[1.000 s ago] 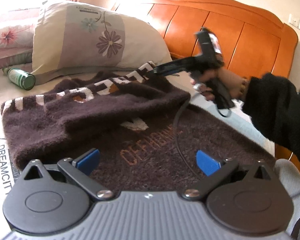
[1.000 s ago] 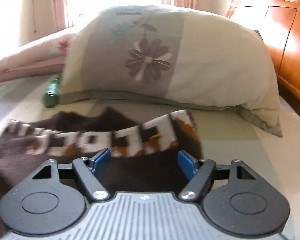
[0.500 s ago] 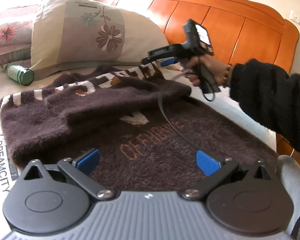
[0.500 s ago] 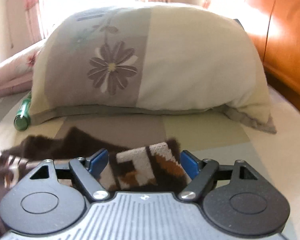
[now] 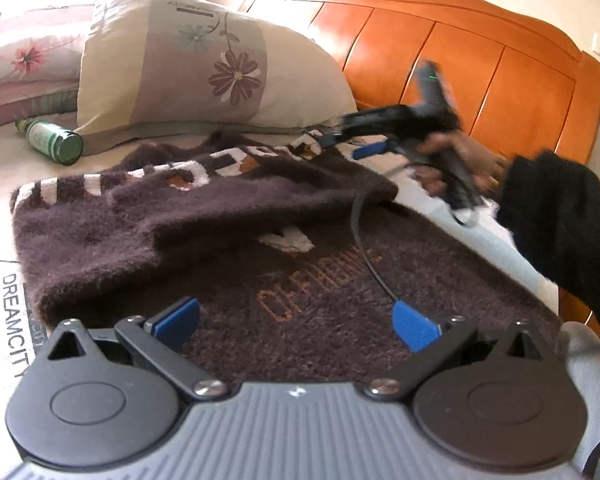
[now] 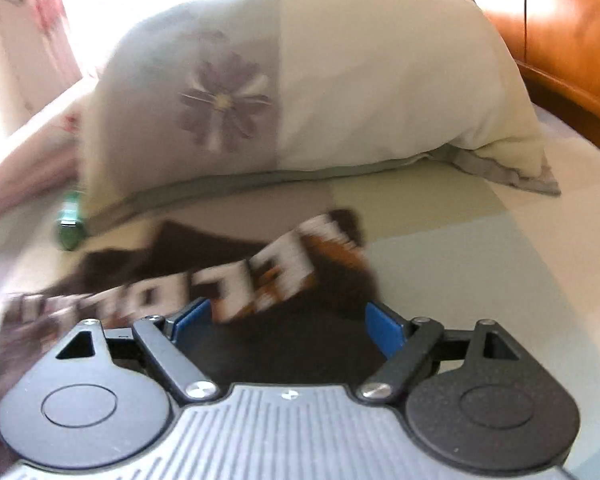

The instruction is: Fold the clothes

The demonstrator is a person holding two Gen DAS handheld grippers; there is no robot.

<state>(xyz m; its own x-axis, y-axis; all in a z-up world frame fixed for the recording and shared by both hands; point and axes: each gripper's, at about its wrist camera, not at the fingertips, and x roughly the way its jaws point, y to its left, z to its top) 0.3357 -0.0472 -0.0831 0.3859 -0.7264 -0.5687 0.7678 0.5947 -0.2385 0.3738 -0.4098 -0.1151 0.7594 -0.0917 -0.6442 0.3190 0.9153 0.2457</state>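
A fuzzy dark brown sweater [image 5: 220,208] with white and orange lettering lies on the bed, one part folded over its body. My left gripper [image 5: 296,320] hovers open over the near hem, and nothing sits between its blue pads. My right gripper [image 5: 348,144], held by a hand in a black sleeve, is at the sweater's far right corner. In the right wrist view the right gripper [image 6: 286,322] has its jaws opening. The sweater [image 6: 236,280] lies below and between the pads, which do not press on it. That view is blurred.
A flowered pillow [image 5: 204,64] lies just behind the sweater, also shown as the pillow [image 6: 300,92]. A green bottle [image 5: 54,144] rests at its left end. The orange wooden headboard [image 5: 480,72] stands on the right. A black cable [image 5: 364,248] trails across the sweater.
The right gripper has swung and rolled over the sweater's far corner with its jaws spreading wider. More of the lettered band shows in its view. The left gripper has stayed put.
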